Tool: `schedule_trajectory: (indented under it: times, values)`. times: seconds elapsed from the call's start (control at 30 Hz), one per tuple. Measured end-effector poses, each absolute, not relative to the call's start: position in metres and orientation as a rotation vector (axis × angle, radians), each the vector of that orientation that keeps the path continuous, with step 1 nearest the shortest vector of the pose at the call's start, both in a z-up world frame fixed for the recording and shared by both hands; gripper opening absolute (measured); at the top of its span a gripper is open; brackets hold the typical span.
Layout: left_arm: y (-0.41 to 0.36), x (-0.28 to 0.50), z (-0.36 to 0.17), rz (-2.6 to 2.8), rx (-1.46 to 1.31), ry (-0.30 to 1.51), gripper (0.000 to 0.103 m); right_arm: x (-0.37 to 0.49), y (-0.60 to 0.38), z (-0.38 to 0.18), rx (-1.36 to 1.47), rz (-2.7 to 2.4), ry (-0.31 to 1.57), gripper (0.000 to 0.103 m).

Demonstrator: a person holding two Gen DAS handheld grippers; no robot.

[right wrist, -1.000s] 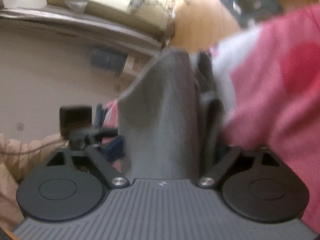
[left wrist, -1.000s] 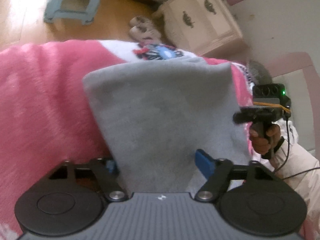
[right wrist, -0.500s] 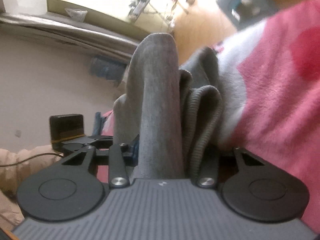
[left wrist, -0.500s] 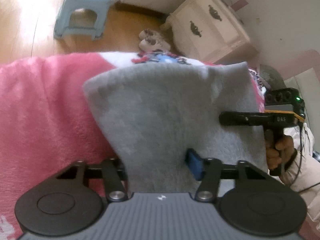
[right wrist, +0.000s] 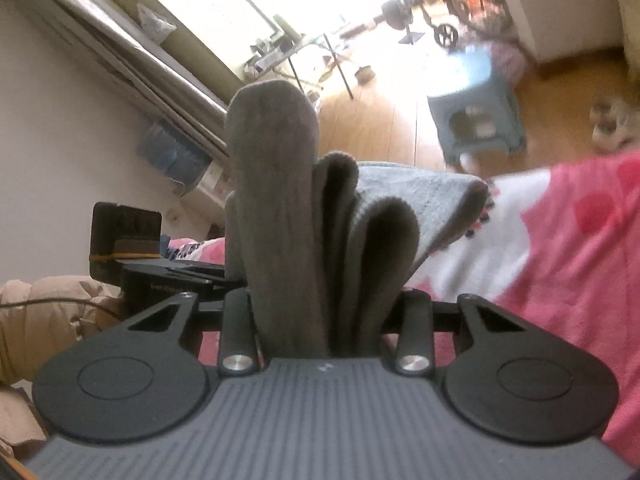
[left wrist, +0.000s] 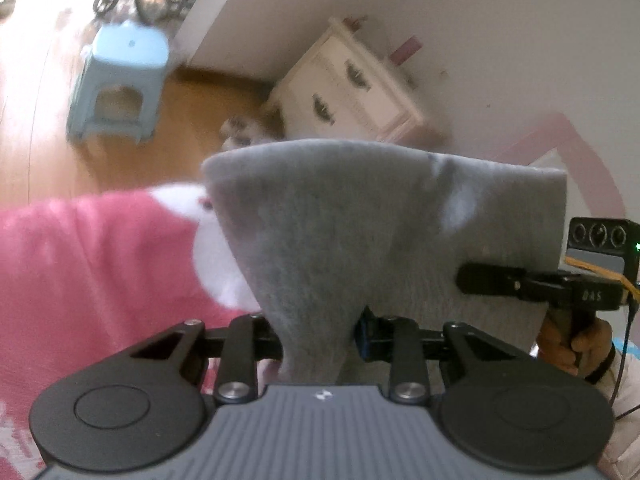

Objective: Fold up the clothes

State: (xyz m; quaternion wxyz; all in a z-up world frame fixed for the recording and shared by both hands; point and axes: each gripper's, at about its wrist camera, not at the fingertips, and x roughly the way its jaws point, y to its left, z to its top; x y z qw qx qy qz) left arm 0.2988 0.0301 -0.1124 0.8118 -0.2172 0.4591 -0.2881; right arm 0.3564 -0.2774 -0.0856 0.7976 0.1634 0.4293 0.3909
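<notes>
- While its jaws are closing, start with the left wrist view: left gripper (left wrist: 316, 334) clamped on a narrow gather of the grey garment (left wrist: 360, 220), which fans up wide from the fingers and hangs above the pink blanket (left wrist: 80, 272).
- Same view, far side of the cloth: right gripper (left wrist: 480, 282) seen side-on, biting the garment's other edge at about the same height above the blanket, with a hand (left wrist: 576, 340) on its grip.
- To do this lift well: keep both corners level over the blanket, hold the top edge taut between the two grips, and pinch firmly enough that no layer slips out.
- Hard to read here: blurred throughout; left finger mostly buried behind cloth; lower hem of the garment cut off by the gripper body, so cannot tell whether it is clear of the blanket.
- Right wrist view next: right gripper (right wrist: 324, 320) with jaws closing on several bunched folds of the garment (right wrist: 276, 200), thick rolls standing up between the fingers, one flap spreading out flat above the blanket's white patch.
- Worth checking before laying it down: probably more layers caught than wanted, so shake the cloth flat, then lower it squarely onto the blanket for a clean crease.
- Hidden here: both finger pads behind the folds; left gripper's tips lost behind the cloth; bright window glare washing out the floor beyond the blanket.
</notes>
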Motion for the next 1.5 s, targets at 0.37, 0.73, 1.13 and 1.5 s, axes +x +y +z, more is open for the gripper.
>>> schedule_trajectory:
  times: [0.37, 0.73, 1.13, 1.5]
  values:
    - [0.113, 0.195, 0.021, -0.444, -0.322, 0.752, 0.03, 0.305, -0.21, 0.004, 0.379, 1.006, 0.707, 0.036]
    - [0.281, 0.085, 0.063, -0.114, -0.382, 0.633, 0.03, 0.293, -0.024, 0.042, 0.349, 1.33, 0.695, 0.036]
    - [0.517, 0.051, 0.015, 0.16, -0.396, 0.813, 0.03, 0.291, 0.264, -0.061, 0.562, 1.458, 1.03, 0.036]
    - [0.641, 0.135, -0.099, 0.069, -0.402, 1.147, 0.044, 0.294, 0.365, -0.205, 0.8, 1.168, 1.329, 0.036]
